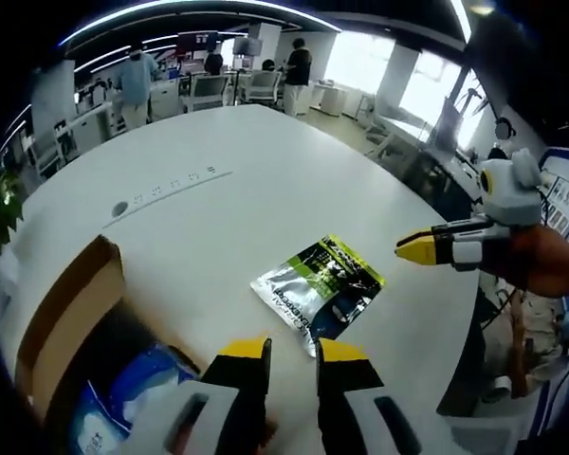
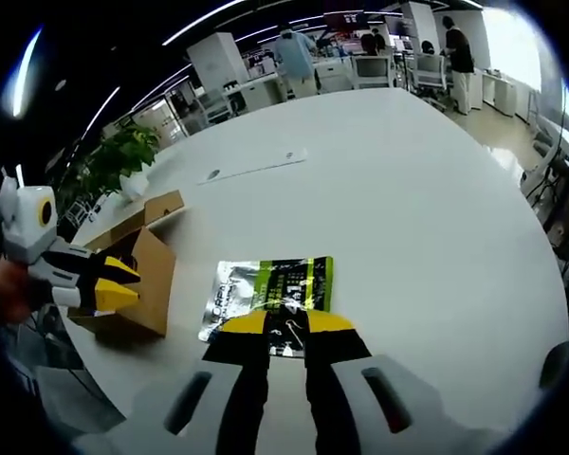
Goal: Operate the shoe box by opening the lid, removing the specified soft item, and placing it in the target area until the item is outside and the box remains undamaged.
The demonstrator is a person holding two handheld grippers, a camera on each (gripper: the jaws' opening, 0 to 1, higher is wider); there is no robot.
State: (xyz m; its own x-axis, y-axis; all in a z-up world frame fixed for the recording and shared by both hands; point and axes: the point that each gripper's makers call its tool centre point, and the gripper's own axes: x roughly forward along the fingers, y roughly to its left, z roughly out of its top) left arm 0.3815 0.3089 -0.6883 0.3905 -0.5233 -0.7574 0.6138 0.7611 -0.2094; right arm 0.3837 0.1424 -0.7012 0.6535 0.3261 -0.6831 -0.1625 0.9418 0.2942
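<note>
A silver, green and black pouch (image 1: 318, 284) lies flat on the white table (image 1: 266, 161), outside the box. The brown cardboard shoe box (image 1: 71, 318) stands open at the lower left of the left gripper view, with a blue and white soft pack (image 1: 123, 398) inside. My left gripper (image 1: 292, 353) hovers between box and pouch, jaws slightly apart and holding nothing. My right gripper (image 1: 419, 248) hangs to the right of the pouch. In the right gripper view the pouch (image 2: 266, 289) lies just beyond my right gripper (image 2: 284, 324), whose jaws are apart and hold nothing. The left gripper (image 2: 114, 282) is in front of the box (image 2: 147, 275).
A flush socket strip (image 1: 171, 188) is set into the table farther out. The table's curved edge (image 1: 460, 313) runs close on the right. A potted plant (image 2: 123, 152) stands beyond the box. Several people, desks and chairs (image 1: 209, 85) fill the far room.
</note>
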